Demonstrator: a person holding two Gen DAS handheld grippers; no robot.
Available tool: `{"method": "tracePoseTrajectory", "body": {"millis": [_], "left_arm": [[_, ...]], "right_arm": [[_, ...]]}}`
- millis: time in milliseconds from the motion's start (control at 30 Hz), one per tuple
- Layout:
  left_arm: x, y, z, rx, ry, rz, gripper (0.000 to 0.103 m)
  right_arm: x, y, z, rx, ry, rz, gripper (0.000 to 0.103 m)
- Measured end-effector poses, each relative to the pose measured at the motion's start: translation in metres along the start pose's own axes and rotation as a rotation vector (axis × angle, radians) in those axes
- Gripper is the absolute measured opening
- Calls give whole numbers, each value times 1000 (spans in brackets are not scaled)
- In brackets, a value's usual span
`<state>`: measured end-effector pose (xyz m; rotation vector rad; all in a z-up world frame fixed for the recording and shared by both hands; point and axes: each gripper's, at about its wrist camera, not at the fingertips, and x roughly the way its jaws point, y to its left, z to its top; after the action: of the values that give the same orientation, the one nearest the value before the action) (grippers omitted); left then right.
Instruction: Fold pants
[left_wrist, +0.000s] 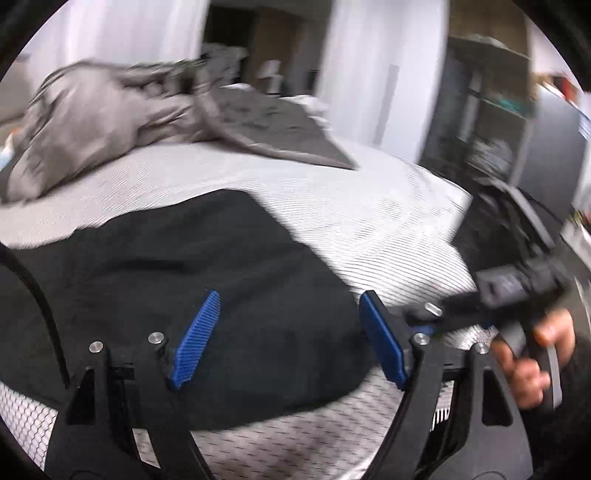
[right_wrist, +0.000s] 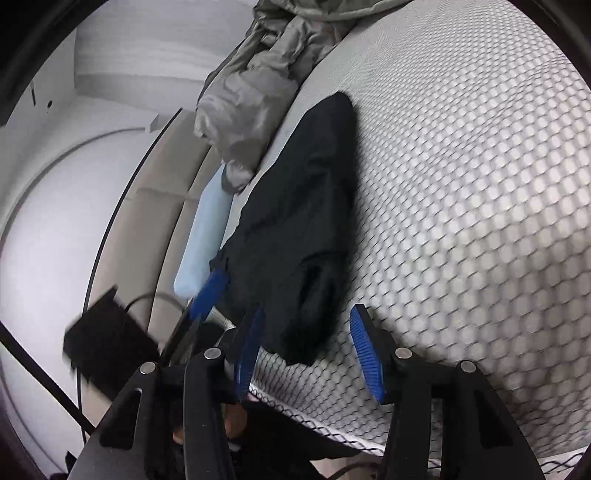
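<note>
Black pants (left_wrist: 192, 280) are laid on the mattress (left_wrist: 369, 206), bunched into a compact dark slab near its edge, so a fold already looks made; how many layers are stacked cannot be told. In the right wrist view the pants (right_wrist: 295, 221) are seen running along the mattress border, one end drooping toward the near corner.

Left gripper (left_wrist: 288, 339) is held above the cloth with its blue pads spread wide. No fabric is pinched between them; the pants are only seen behind the gap. Right gripper (right_wrist: 306, 350) is held at about half spread, pads apart, with the drooping end of the pants lying between or just beyond them but not visibly clamped. It is also caught at the right edge of the left view, gripped by a hand (left_wrist: 532, 358).

Both tongs being unclenched over the garment is judged to mean the cloth has been let go so the fold can settle flat on the mattress. Motion blur is present in both views.

Grey duvet (left_wrist: 110, 118) is heaped farther back, well apart from the pants, presumably pushed aside to keep a working patch. A pale blue pad (right_wrist: 207, 229) is wedged beside the mattress, just beside the pants.
</note>
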<state>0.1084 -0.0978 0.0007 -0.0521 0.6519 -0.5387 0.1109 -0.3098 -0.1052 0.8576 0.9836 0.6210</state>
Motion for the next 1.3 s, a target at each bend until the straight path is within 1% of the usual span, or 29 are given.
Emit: {"method": "tracePoseTrajectory", "body": {"millis": [33, 67, 100, 133, 200, 233, 300, 333, 367, 433, 467, 533, 567, 600, 633, 667, 700, 733, 767, 833, 900, 967, 1067, 1167, 1233, 1300], "left_arm": [[4, 11, 1, -30, 14, 27, 76], [8, 19, 2, -51, 32, 51, 76], [14, 30, 1, -73, 50, 80, 76], [19, 38, -1, -93, 70, 108, 76], [25, 49, -7, -126, 104, 133, 76], [28, 55, -8, -142, 118, 140, 76], [34, 60, -10, -147, 134, 139, 76], [36, 61, -11, -141, 136, 144, 76], [37, 60, -11, -133, 138, 151, 76], [38, 60, -11, -123, 142, 157, 76], [40, 59, -10, -121, 142, 159, 76], [39, 58, -10, -113, 135, 163, 76], [38, 57, -10, -111, 133, 163, 76], [36, 56, -9, -110, 128, 159, 76], [34, 54, -9, -110, 122, 153, 76], [28, 51, -8, -110, 117, 149, 76], [27, 50, -8, -108, 111, 146, 76], [25, 48, -6, -104, 110, 146, 78], [25, 46, -6, -97, 111, 148, 80], [29, 43, -7, -77, 129, 153, 80], [34, 41, -9, -56, 161, 161, 80], [32, 41, -9, -55, 154, 170, 80], [23, 51, -1, -94, 121, 179, 80], [13, 72, 5, -154, 98, 210, 80], [8, 90, 7, -195, 88, 244, 80], [3, 106, 7, -233, 86, 282, 80]], "right_arm": [[3, 1, -1, -7, 2, -7, 49], [6, 3, -1, -14, 3, -26, 46], [10, 4, -2, -22, 7, -41, 28], [9, 4, -4, -25, 11, -53, 12], [4, 7, -10, -45, -9, -61, 5], [-3, 11, -16, -63, -28, -36, 4], [-13, 21, -26, -115, -44, -11, 3], [-14, 29, -32, -157, -39, -39, 3], [-13, 30, -35, -173, -24, -71, 3], [-2, 23, -38, -157, 40, -134, 3], [0, 20, -39, -145, 65, -152, 3], [0, 19, -43, -145, 100, -162, 6], [-6, 20, -46, -141, 94, -164, 8], [-10, 22, -45, -140, 79, -167, 16], [-17, 23, -43, -141, 44, -174, 28], [-22, 23, -41, -139, 13, -178, 34], [-23, 22, -35, -133, -13, -179, 45], [-25, 21, -27, -117, -50, -172, 50], [-24, 20, -21, -105, -74, -166, 50], [-15, 18, -7, -86, -107, -169, 51], [-3, 14, 7, -77, -112, -181, 51], [18, 9, 26, -70, -107, -191, 51], [40, -2, 52, -26, -87, -169, 51], [59, -5, 69, -38, -62, -145, 49], [74, -1, 76, -94, -52, -159, 19], [80, 4, 80, -119, -64, -153, 12]]}}
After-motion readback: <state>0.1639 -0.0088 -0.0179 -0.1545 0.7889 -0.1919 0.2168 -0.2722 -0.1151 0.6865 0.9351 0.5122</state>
